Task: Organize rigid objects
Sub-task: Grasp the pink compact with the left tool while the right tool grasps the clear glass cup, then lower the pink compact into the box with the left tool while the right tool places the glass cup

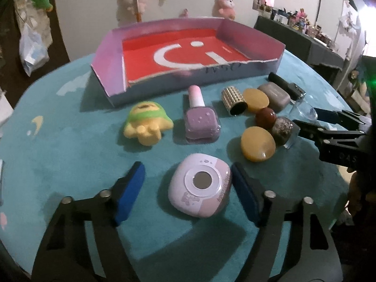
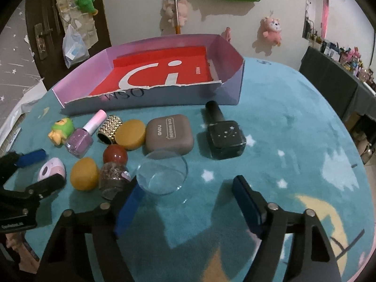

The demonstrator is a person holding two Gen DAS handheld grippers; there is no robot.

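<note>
Right now both picks are being lined up: the left tool (image 1: pixel 188 185) stands part-open around the pink compact (image 1: pixel 199 185) on the bench (image 1: pixel 70 145), only its right pad close. The right tool (image 2: pixel 188 202), also part-open and empty, hovers by the glass cup (image 2: pixel 162 174). Each needs to close, then carry to the empty box (image 2: pixel 232 51).

The left hand-held gripper (image 1: pixel 188 188) tilts downward, its blue-padded jaws parted with a gap on each side of what lies between them. The right hand-held gripper (image 2: pixel 188 202) points more steeply down, its jaws also apart and gripping nothing.

A home: plush toys (image 2: pixel 272 29) hang on the wall (image 2: pixel 136 4).
</note>
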